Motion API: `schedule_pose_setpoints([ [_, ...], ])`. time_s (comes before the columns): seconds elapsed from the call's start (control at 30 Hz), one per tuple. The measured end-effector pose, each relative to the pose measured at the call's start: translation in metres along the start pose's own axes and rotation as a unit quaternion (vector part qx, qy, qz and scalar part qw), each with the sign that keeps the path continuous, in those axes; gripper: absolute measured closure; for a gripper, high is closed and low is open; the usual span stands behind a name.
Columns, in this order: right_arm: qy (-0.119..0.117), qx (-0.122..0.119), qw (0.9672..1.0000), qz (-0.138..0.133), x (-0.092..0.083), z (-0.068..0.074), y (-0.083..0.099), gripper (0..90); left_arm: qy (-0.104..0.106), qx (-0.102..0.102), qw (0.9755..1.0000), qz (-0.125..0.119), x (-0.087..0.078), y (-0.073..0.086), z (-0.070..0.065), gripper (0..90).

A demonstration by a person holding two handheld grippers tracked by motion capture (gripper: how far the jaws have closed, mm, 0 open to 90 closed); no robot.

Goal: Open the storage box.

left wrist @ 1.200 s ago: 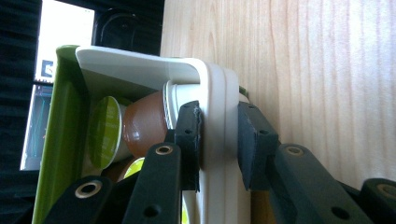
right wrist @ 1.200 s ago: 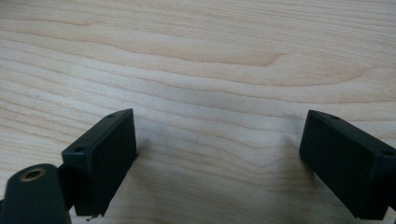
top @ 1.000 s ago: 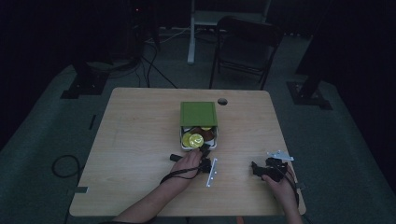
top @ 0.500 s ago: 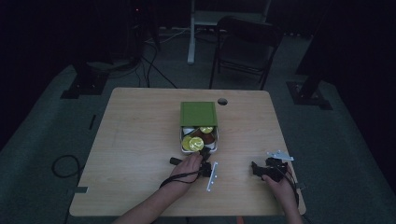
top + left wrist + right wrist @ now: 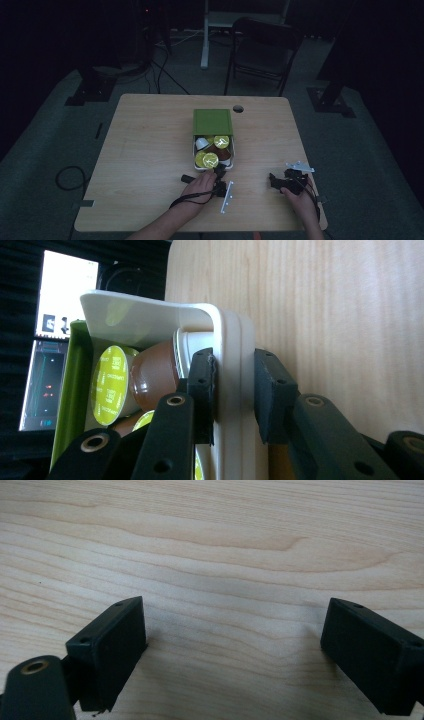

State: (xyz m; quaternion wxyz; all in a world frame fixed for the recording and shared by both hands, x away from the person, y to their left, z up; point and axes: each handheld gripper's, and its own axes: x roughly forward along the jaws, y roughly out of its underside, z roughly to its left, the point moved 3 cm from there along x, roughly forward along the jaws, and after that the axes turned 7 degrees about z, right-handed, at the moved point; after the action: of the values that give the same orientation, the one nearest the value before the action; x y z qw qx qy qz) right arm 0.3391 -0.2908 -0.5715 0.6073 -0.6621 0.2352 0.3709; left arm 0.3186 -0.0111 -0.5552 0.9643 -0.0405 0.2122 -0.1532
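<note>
Here the left gripper (image 5: 234,390) has its fingers around the white tray wall (image 5: 231,365) beside the capsules (image 5: 112,385); the right gripper (image 5: 232,655) fingers are wide apart above the counter (image 5: 225,545).

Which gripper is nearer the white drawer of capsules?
Left. The left gripper has its jaws around the drawer's front wall, one inside, one outside. The right gripper sits open on bare table, off to the drawer's right.
</note>
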Motion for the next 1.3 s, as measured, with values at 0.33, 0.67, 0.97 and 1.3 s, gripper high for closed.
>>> schedule_pose_setpoints([
  [0.33, 0.000, 0.000, 1.0000, 0.000, 0.000, 0.000, 0.000, 10.5, 0.008, -0.002, 0.9999, -0.007, -0.011, -0.003, -0.006, 73.3],
  [0.67, 0.000, 0.000, 1.0000, 0.000, 0.000, 0.000, 0.000, 10.5, 0.014, -0.004, 0.9999, -0.009, -0.019, -0.001, -0.012, 73.3],
  [0.97, 0.000, 0.000, 1.0000, 0.000, 0.000, 0.000, 0.000, 10.5, 0.015, -0.008, 0.9998, -0.010, -0.023, -0.003, -0.014, 73.1],
  [1.3, 0.000, 0.000, 1.0000, 0.000, 0.000, 0.000, 0.000, 10.5, 0.017, -0.006, 0.9997, -0.017, -0.025, -0.003, -0.016, 73.1],
])
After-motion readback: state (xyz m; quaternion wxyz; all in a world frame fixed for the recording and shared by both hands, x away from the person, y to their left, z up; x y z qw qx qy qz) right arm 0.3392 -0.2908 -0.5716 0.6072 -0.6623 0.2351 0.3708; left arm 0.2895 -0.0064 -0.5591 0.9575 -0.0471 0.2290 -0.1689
